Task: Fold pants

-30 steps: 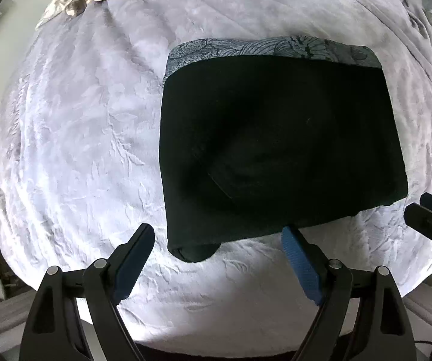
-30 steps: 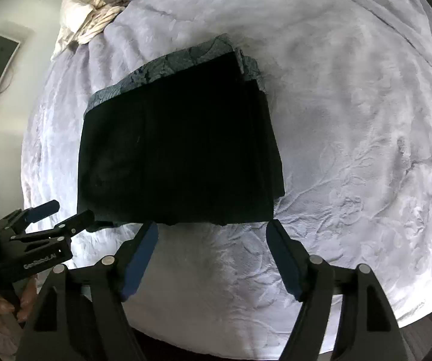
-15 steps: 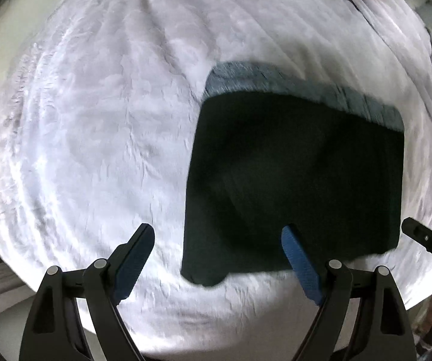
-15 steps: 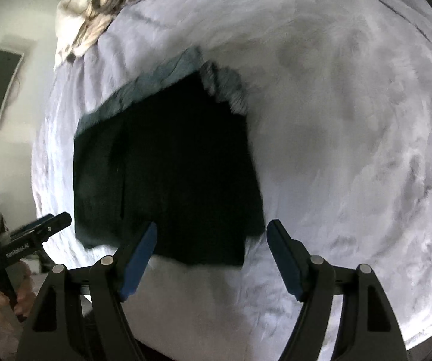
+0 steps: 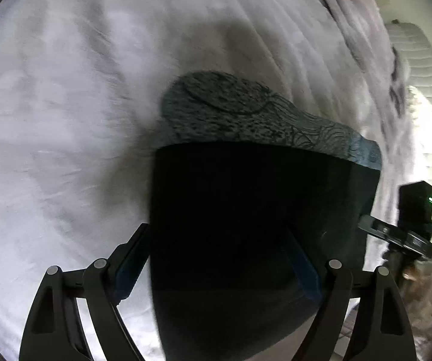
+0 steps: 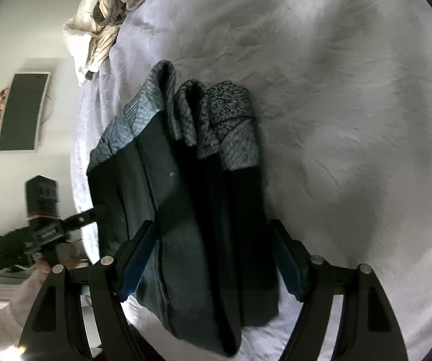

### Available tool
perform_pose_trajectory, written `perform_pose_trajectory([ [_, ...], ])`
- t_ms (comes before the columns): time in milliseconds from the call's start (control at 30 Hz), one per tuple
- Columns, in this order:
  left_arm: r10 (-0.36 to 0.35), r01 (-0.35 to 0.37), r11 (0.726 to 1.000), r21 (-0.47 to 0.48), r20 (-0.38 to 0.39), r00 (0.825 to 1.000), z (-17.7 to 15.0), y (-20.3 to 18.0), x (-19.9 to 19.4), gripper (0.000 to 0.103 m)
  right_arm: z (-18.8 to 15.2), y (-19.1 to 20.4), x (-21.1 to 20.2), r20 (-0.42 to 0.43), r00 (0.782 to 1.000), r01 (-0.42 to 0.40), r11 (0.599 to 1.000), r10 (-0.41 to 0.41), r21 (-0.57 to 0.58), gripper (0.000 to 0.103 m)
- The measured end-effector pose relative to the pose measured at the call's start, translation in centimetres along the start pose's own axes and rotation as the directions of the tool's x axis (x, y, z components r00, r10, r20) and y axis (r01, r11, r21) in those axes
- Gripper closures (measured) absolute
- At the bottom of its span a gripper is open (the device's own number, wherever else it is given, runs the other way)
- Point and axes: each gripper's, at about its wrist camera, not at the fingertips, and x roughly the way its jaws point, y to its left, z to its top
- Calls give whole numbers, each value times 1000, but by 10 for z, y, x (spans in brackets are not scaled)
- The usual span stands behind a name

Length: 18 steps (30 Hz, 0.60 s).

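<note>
Folded black pants [image 5: 255, 210] on bed [image 5: 65, 105], dead ahead at 12 o'clock, long axis running away from me. My left hand-held gripper [image 5: 216, 267] and right hand-held gripper [image 6: 212, 258] both spread wide, near edge lying between fingers. Nothing grasped. Equally near.

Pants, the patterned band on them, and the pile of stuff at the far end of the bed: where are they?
pants [image 5: 246, 225], left wrist view, black middle.
patterned band [image 5: 246, 114], left wrist view, gray top strip.
pile [image 6: 107, 9], right wrist view, crumpled middle.
</note>
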Motion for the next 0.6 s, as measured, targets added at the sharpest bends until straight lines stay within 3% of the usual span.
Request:
perform_pose_trajectory([
  [100,-30,30,1000,2,-13,999,5,-1,11,9,5,-2,9,-18,1000,-23,1000,23,2,22],
  [233,-16,16,1000,0,1,1000,5,-10,15,10,10,-9,19,-29,998,-47,996,49,75,21],
  [300,-22,22,1000,7,20,1000,1,-18,10,26,10,-9,19,-28,998,-53,994,56,101,27],
  [400,-1,-1,999,38,49,999,-4,-31,-3,38,3,-5,11,-21,997,-68,993,71,97,44],
  [433,4,-7,999,42,55,998,-6,-34,-7,40,1,-3,7,-14,997,-77,992,79,100,50],
  [600,32,-39,997,74,94,995,-19,-51,-36,44,-13,15,-10,11,994,-114,990,113,81,57],
])
